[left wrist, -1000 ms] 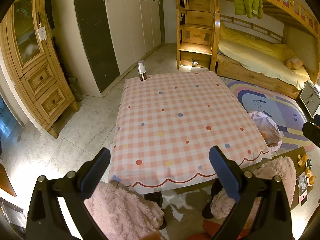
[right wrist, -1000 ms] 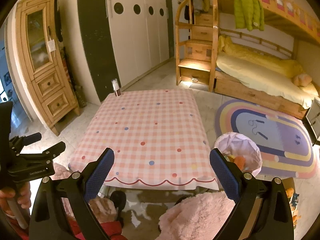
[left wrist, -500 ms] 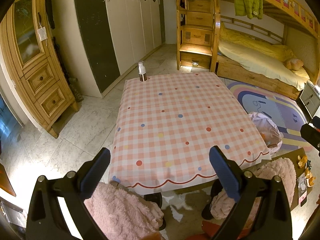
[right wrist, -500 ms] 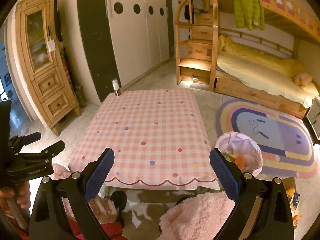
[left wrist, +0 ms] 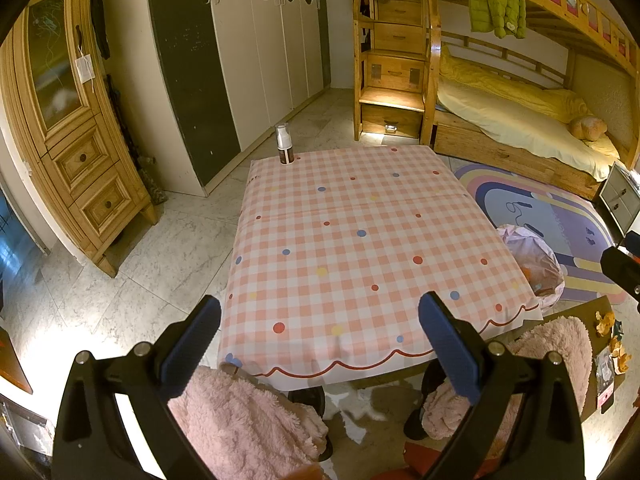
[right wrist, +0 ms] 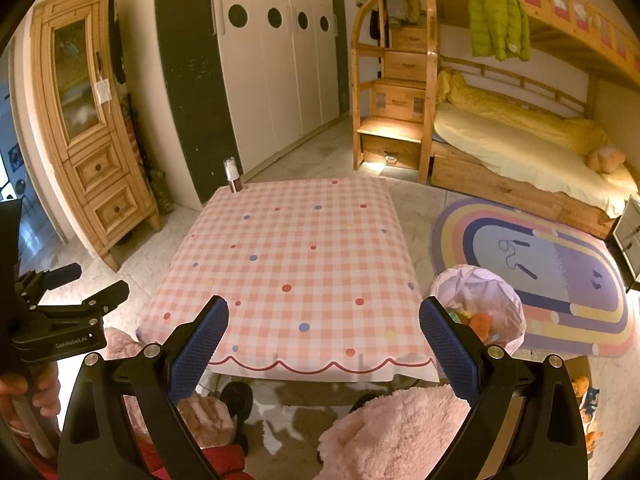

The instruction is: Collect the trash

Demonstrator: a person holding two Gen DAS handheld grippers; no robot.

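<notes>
Your left gripper (left wrist: 320,344) is spread wide with nothing between its blue pads, and your right gripper (right wrist: 324,346) is just as wide and just as bare. Both hang over the near edge of the table, above your knees in their fuzzy pink trousers (right wrist: 400,436). In the right wrist view you can see the left gripper from the side at the left edge, your hand (right wrist: 24,396) wrapped around its handle.

Just past the fingers lies the table (left wrist: 360,240), covered in a pink checked cloth with coloured dots and a scalloped red hem. The only thing on it is a small pump bottle (left wrist: 285,145), upright at the far left corner.

The trash is off the table: to your right, on the floor just beside the table's right edge, stands a bin lined with a pale pink bag (right wrist: 476,300), and orange and other coloured scraps (right wrist: 478,322) lie inside it. The bin sits at the near edge of an oval rainbow rug (right wrist: 560,276).

Further back, a wooden cabinet (left wrist: 68,128) stands at the left, a white wardrobe (left wrist: 272,40) with round holes lines the far wall, and a bunk bed (right wrist: 520,148) with yellow bedding fills the right, a green jacket (right wrist: 496,20) hanging from its top rail.
</notes>
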